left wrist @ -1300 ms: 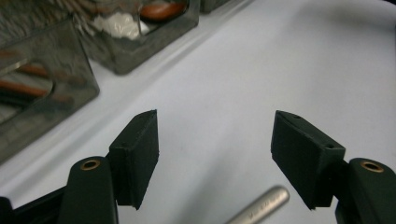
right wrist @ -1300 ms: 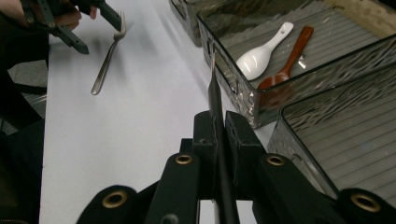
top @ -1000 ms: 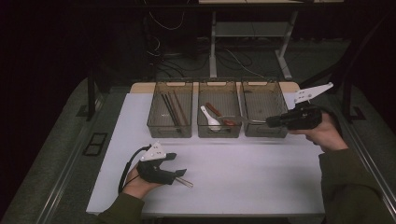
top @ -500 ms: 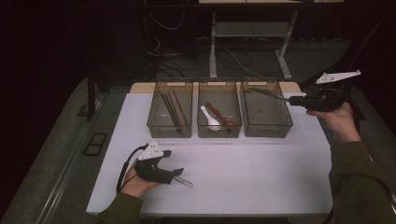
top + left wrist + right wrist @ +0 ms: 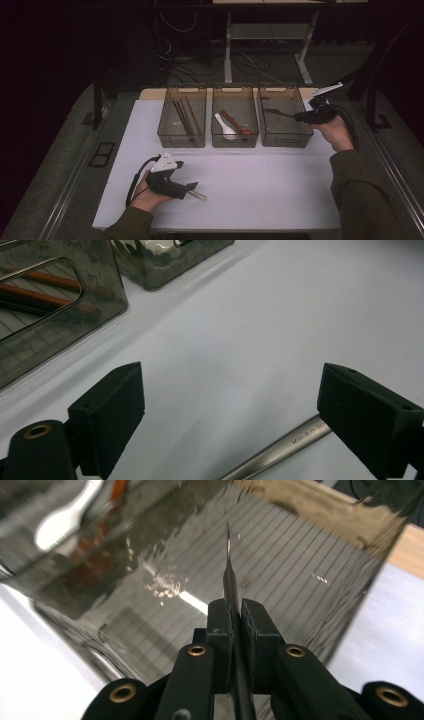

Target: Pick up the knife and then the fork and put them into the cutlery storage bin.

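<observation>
right claw pinches thin dark metal utensil over smoked clear plastic right bin | left claw spread, steel handle between pads on white table | risk: tilted utensil snags bin wall, slips

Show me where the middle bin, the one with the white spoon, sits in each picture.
High view: middle bin, centre of the row of three.
Left gripper view: top edge, beyond the chopstick bin.
Right gripper view: upper left, white spoon inside.
Shared landmark: the white table.
</observation>
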Motion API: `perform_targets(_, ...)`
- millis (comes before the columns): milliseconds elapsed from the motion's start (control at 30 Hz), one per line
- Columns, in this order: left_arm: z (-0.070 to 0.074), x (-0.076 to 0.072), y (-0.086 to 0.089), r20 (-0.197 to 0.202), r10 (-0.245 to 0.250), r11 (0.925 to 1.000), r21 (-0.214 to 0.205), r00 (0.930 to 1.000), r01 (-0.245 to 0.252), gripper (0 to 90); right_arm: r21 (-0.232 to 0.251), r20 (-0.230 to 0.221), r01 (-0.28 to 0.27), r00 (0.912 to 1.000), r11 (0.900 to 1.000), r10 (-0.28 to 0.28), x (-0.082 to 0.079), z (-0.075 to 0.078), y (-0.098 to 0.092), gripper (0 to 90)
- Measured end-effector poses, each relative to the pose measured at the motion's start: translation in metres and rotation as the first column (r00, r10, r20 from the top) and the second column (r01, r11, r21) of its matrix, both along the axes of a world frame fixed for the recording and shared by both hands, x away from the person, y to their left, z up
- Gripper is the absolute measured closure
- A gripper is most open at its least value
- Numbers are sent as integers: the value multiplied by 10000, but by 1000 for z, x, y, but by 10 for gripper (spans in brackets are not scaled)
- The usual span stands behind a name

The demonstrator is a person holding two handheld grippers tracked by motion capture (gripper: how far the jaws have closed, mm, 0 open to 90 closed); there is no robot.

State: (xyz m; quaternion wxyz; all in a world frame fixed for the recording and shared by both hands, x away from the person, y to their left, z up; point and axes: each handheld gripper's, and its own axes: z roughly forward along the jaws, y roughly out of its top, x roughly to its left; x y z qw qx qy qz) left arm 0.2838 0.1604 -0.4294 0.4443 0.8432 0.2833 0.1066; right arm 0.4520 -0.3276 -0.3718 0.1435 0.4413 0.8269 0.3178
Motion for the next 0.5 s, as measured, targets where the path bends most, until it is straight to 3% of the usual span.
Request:
perform_targets(67,0,0,0,0,-23,10000,10,10000,23,109,-168,-51,-59,10000,9998,58,3,-4,4,823)
perform_targets(133,0,0,0,18,-81,10000,44,10000,81,110,-481,-62,24,10000,9988,-27,4,-6,7,760)
perform_targets(200,0,0,0,-8,-129,9999,55,9999,129,118,-140,-210,-100,9997,9999,97,3,-6,6,711)
perform_targets(267,0,1,0,-73,-183,9998,69,9998,183,139,-107,-114,-37,9999,9999,36,2,-5,4,637)
perform_targets(367,0,1,0,-84,-260,9996,104,9996,261,177,609,-69,-11,10000,9981,15,-3,-3,-1,520)
perform_targets(500,1,2,1,-99,-259,9985,474,9996,264,312,920,536,-122,9985,9957,73,-20,0,-4,395)
